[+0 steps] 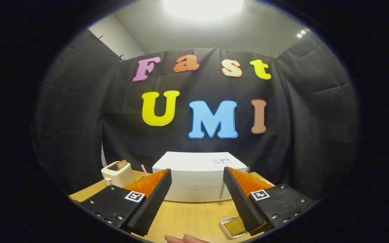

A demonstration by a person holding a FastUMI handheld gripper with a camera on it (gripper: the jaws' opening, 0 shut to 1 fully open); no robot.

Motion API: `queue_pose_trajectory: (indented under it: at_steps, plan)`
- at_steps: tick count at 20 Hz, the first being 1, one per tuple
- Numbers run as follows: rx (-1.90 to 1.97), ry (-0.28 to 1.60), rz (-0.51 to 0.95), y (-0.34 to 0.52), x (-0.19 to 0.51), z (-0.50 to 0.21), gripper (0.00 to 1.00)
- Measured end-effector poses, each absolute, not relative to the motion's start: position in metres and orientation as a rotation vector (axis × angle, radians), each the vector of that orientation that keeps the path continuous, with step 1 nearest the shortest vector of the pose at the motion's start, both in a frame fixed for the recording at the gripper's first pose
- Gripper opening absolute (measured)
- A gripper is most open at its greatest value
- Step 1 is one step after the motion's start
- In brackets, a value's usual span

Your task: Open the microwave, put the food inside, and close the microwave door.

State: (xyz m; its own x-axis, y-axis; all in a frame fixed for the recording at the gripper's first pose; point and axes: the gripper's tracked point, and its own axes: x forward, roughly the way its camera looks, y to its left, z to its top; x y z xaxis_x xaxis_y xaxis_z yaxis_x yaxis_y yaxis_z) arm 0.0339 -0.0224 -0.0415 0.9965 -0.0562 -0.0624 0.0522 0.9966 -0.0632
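The gripper (197, 187) has its fingers spread wide, holding nothing. The white microwave (198, 179) sits at lower centre, long axis left-right, closed door facing the camera. The food tray (232, 226) lies lower right on the wooden table (187, 216), beside the right finger.

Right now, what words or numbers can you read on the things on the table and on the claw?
Sticker on top of the microwave: too small to read.
Two square tags on the claw: black-and-white patterns, no words.
Toaster: no writing I can make out.
The claw is open, with the microwave beyond its fingers.
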Motion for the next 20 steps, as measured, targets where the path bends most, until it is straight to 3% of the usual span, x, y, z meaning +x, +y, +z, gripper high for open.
queue_pose_trajectory:
  at_steps: [9,20]
  plan:
    - [-0.047,0.053,-0.094,-0.058,0.072,-0.076,0.98]
    - [-0.062,0.062,-0.089,-0.124,0.176,-0.164,0.98]
